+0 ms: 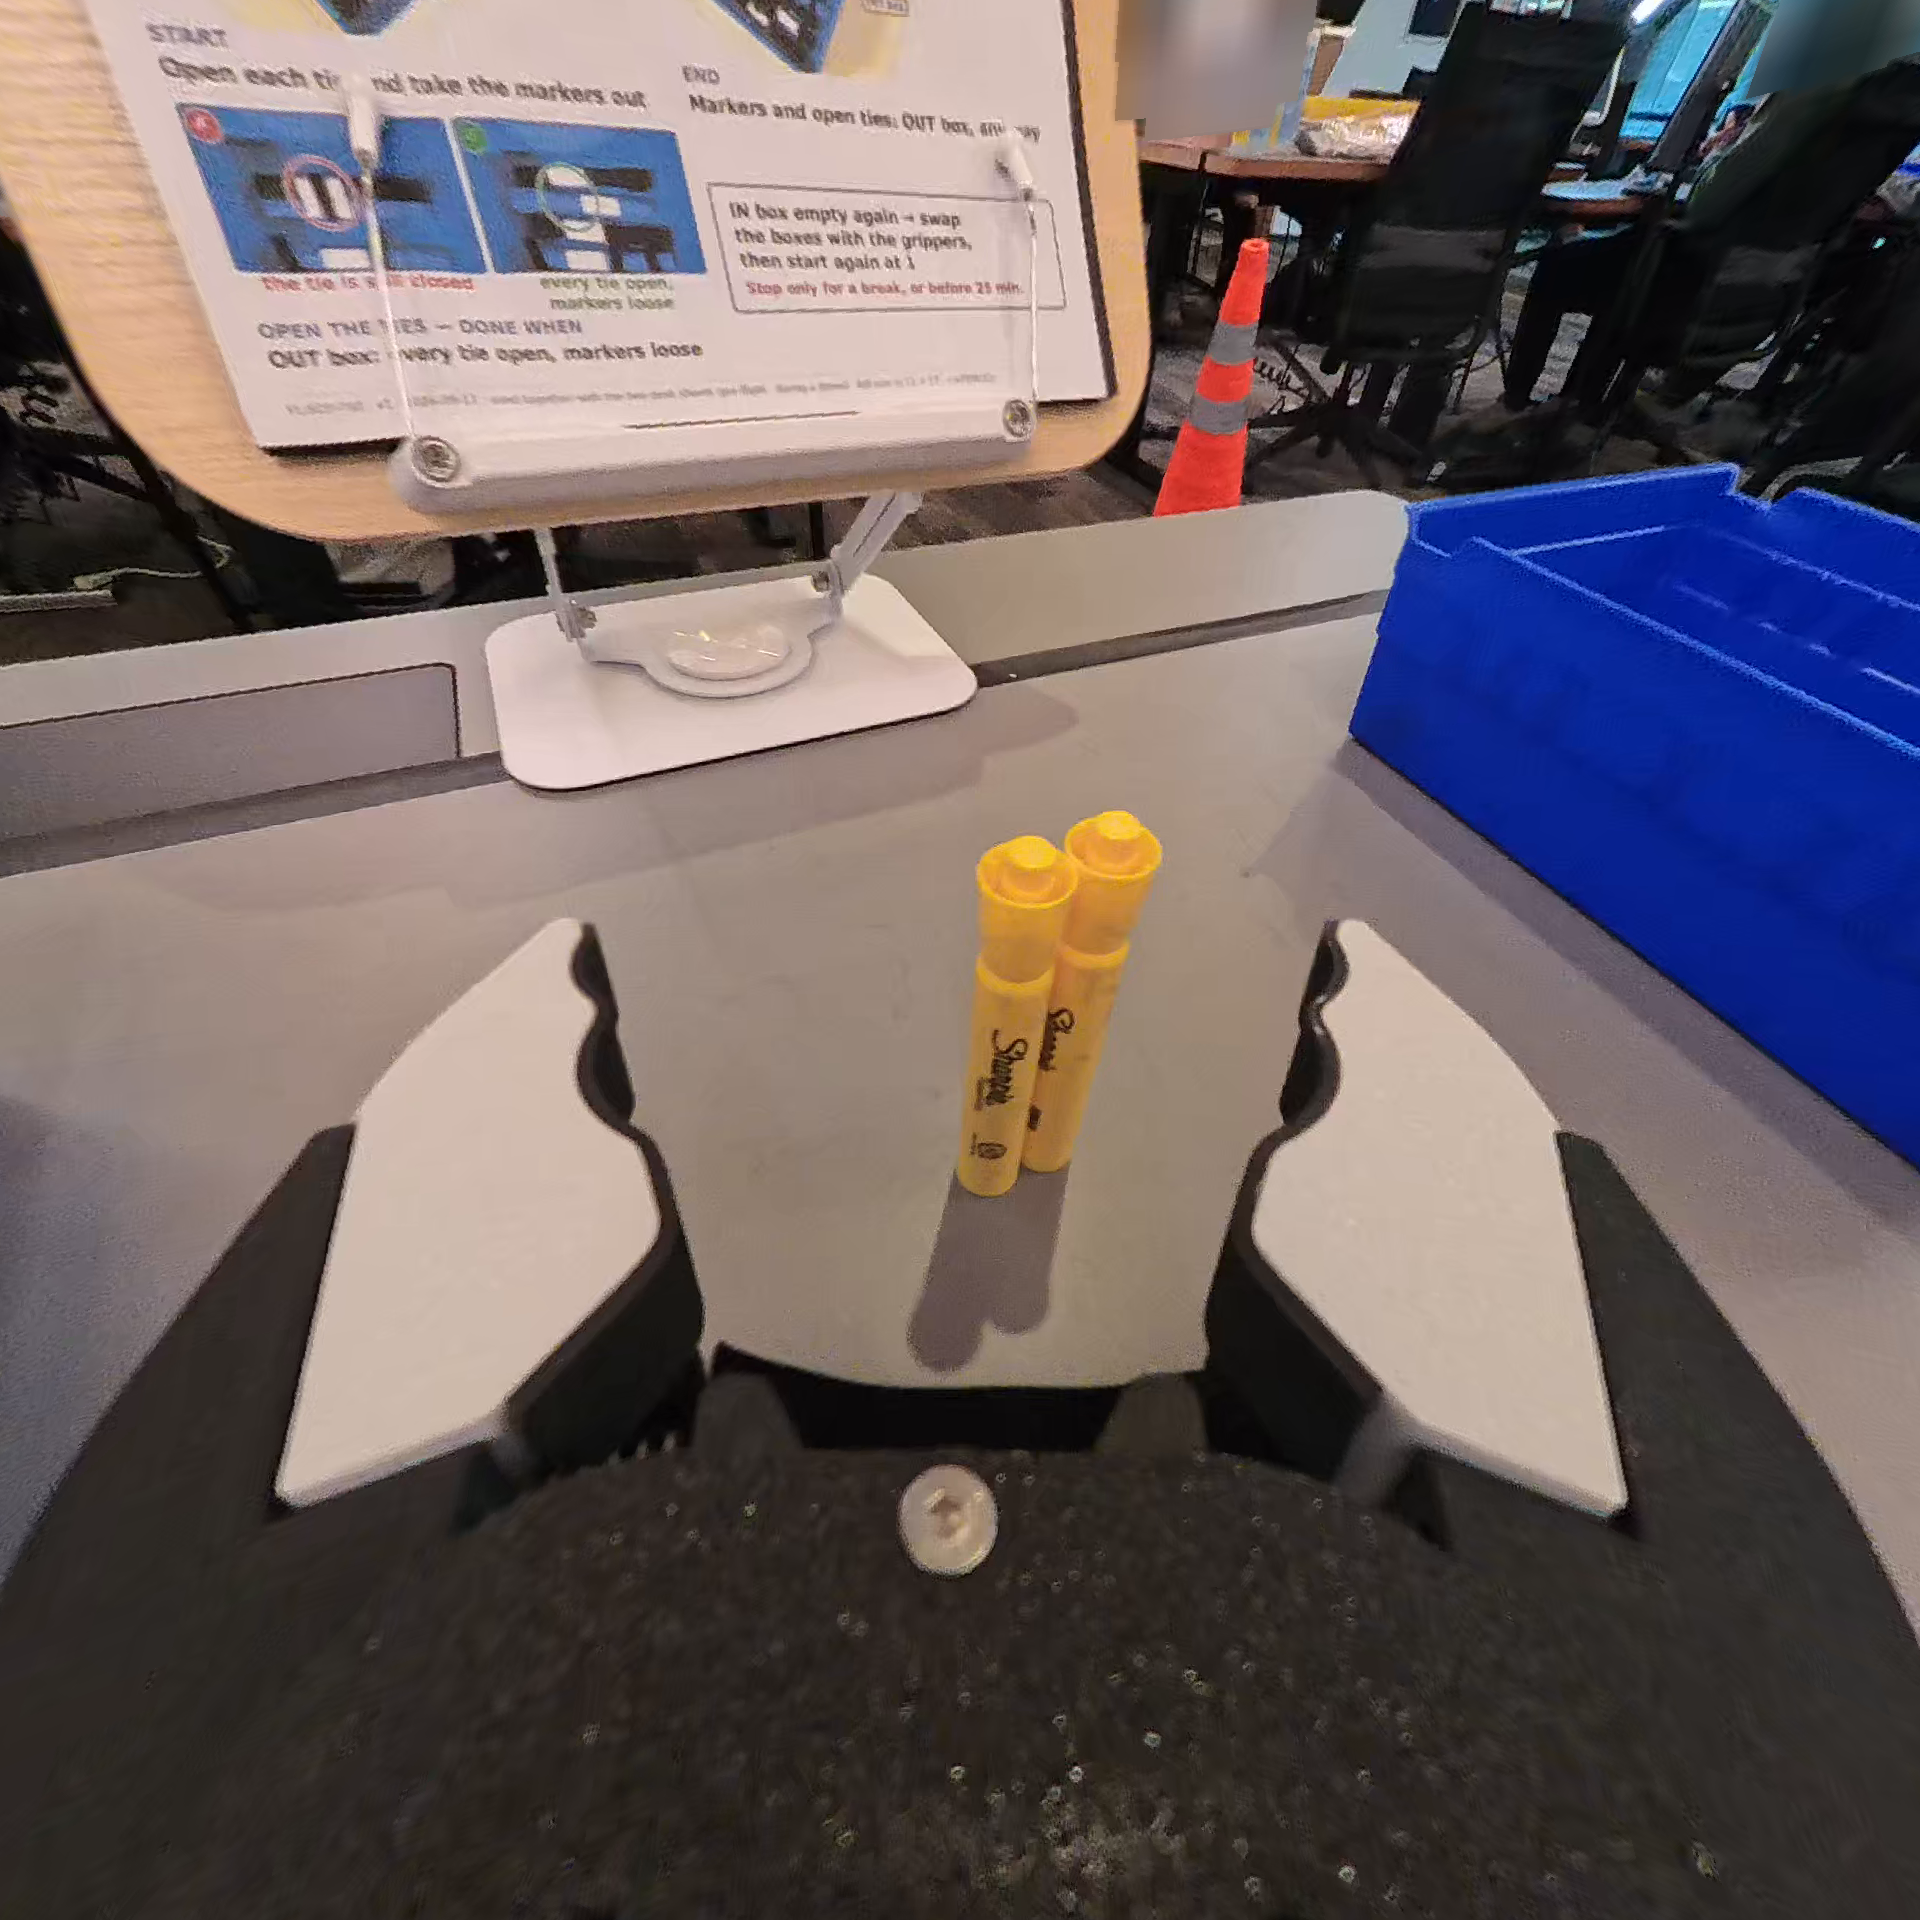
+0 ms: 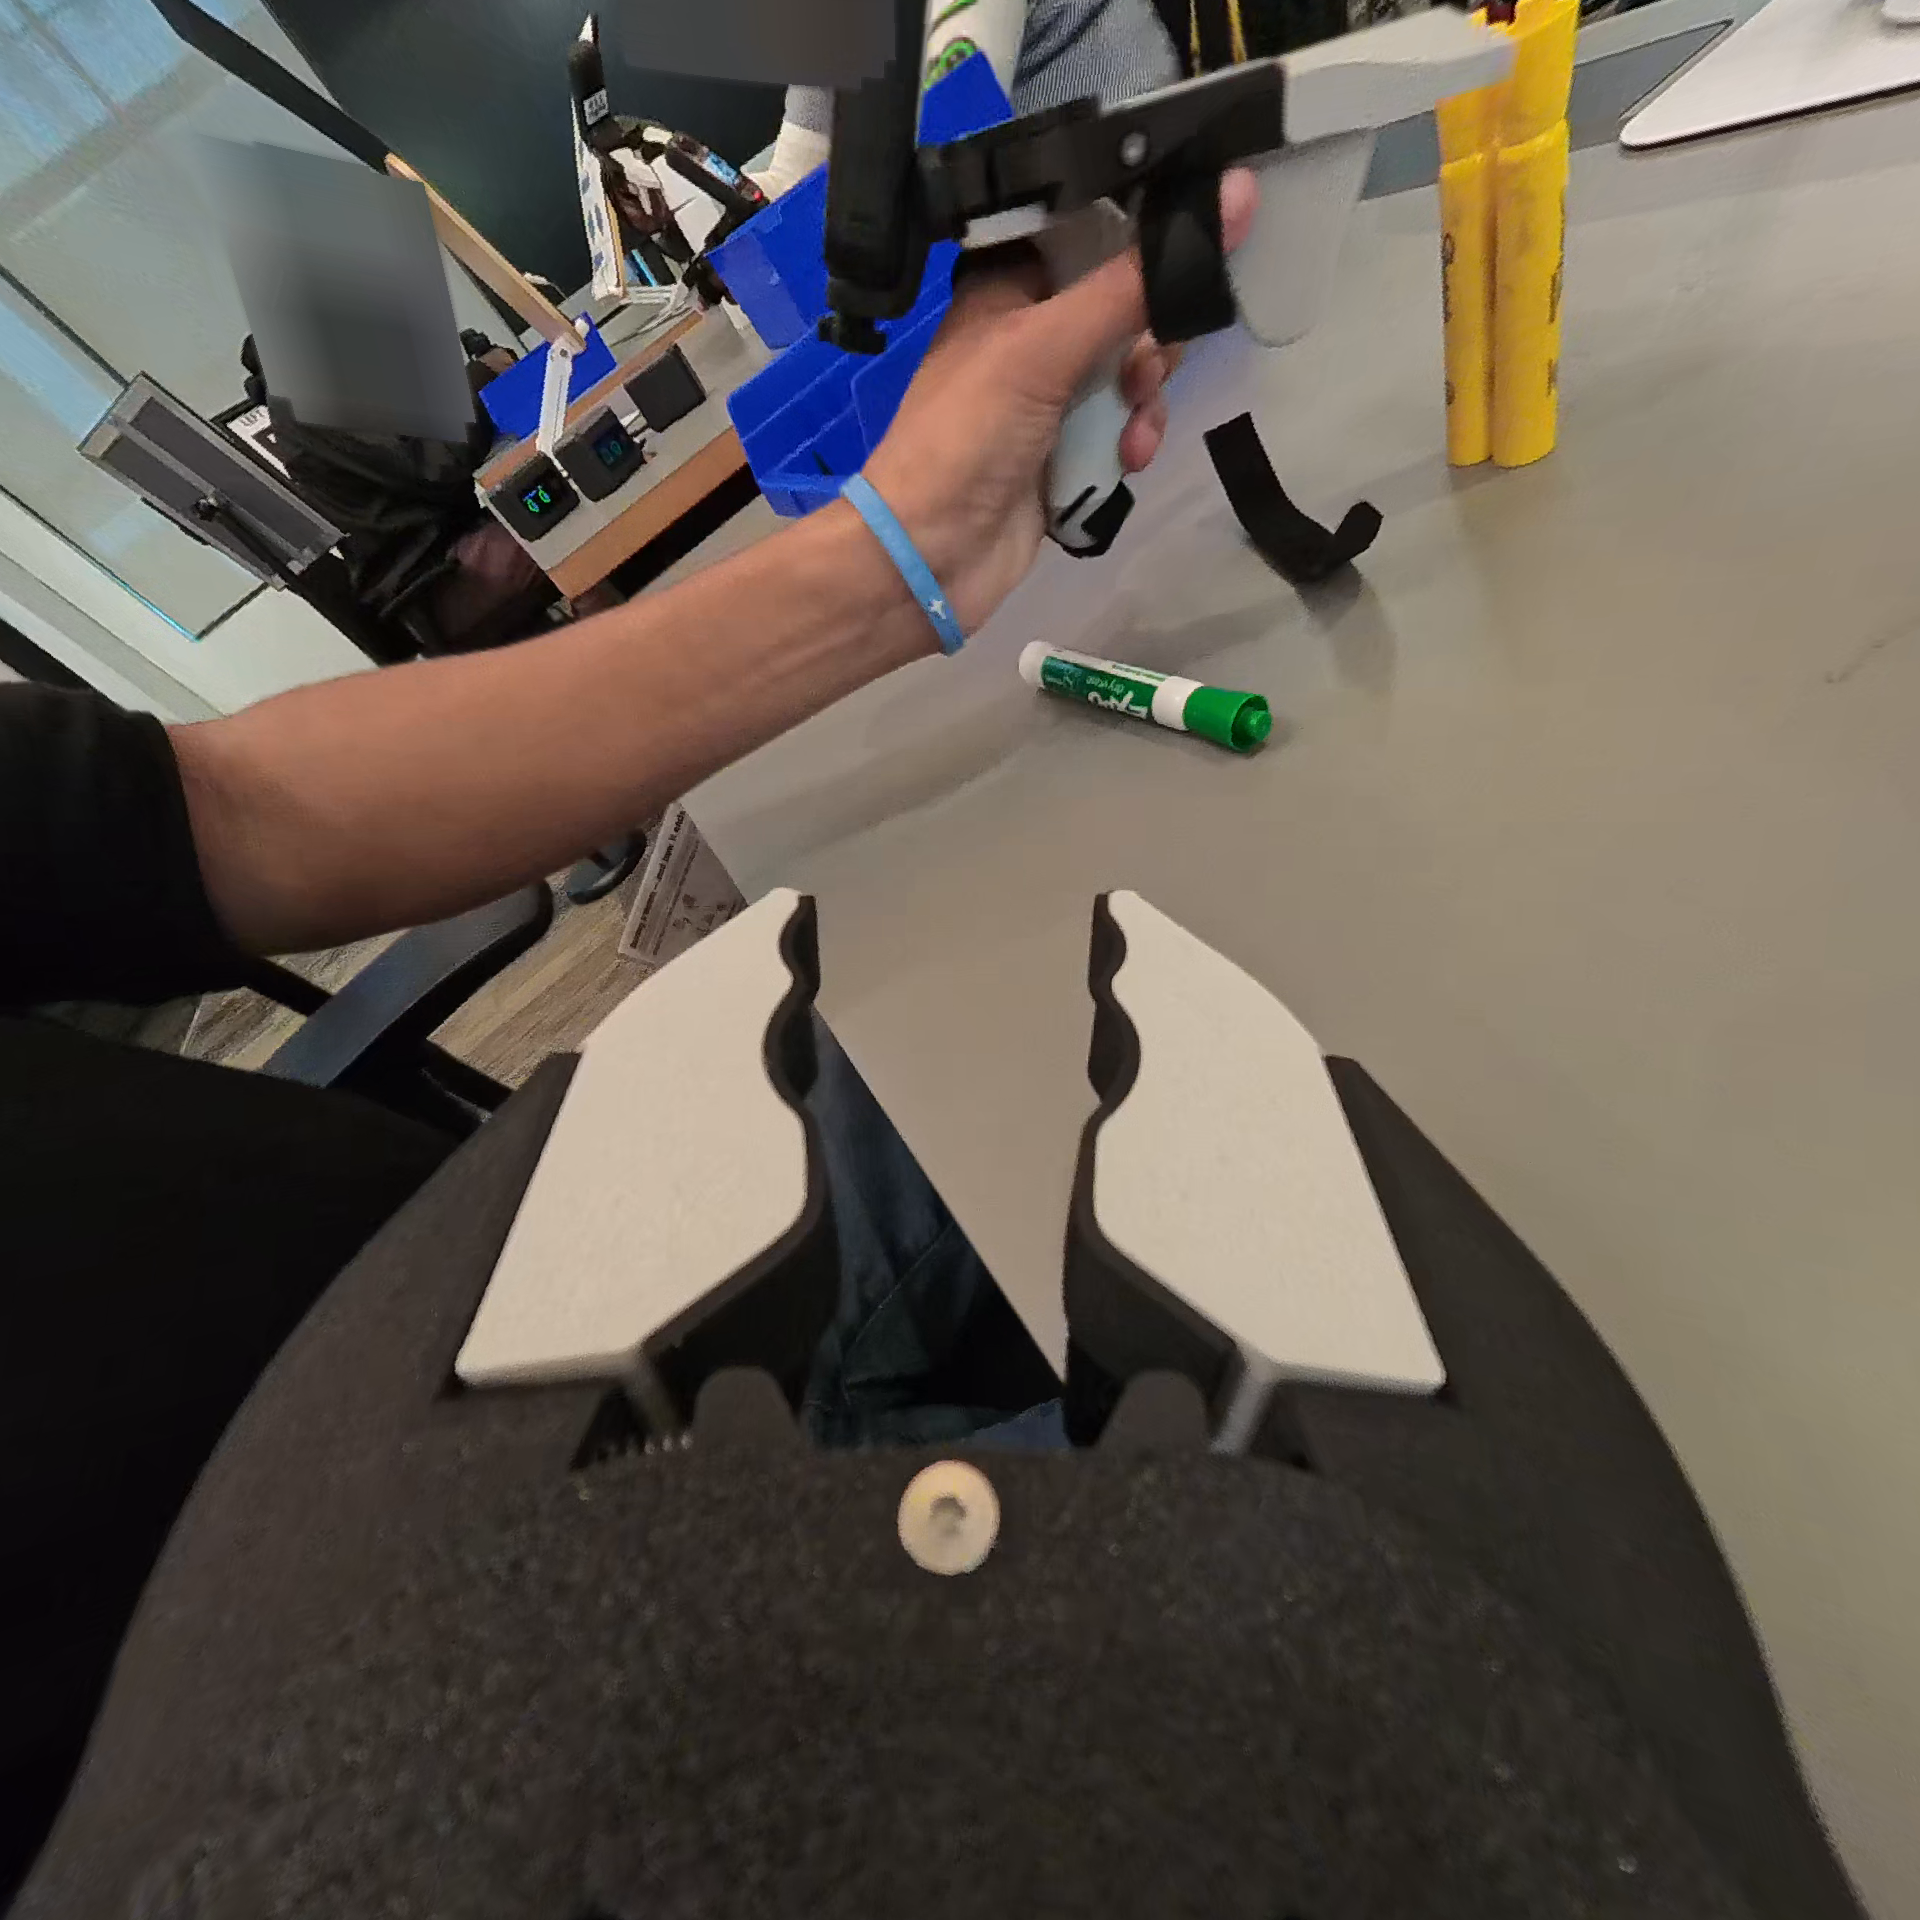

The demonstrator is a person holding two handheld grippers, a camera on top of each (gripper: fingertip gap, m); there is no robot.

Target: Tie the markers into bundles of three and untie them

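Two yellow markers (image 1: 1049, 1008) stand upright side by side on the grey table (image 1: 312, 987). My left gripper (image 1: 961, 935) is open and empty, its fingers on either side of them without touching. In the right wrist view the yellow markers (image 2: 1501, 312) stand at the far right, with the left gripper (image 2: 1392, 187) in a person's hand beside them. A green-capped white marker (image 2: 1143, 698) lies on the table. A black tie strap (image 2: 1299, 530) lies curled open near it. My right gripper (image 2: 954, 904) is open and empty over the table's near edge.
A blue bin (image 1: 1662, 707) stands at the right in the left wrist view. An instruction sheet on a white stand (image 1: 727, 665) is at the table's back. An orange cone (image 1: 1216, 416) is on the floor beyond. More blue bins (image 2: 831, 395) sit behind the hand.
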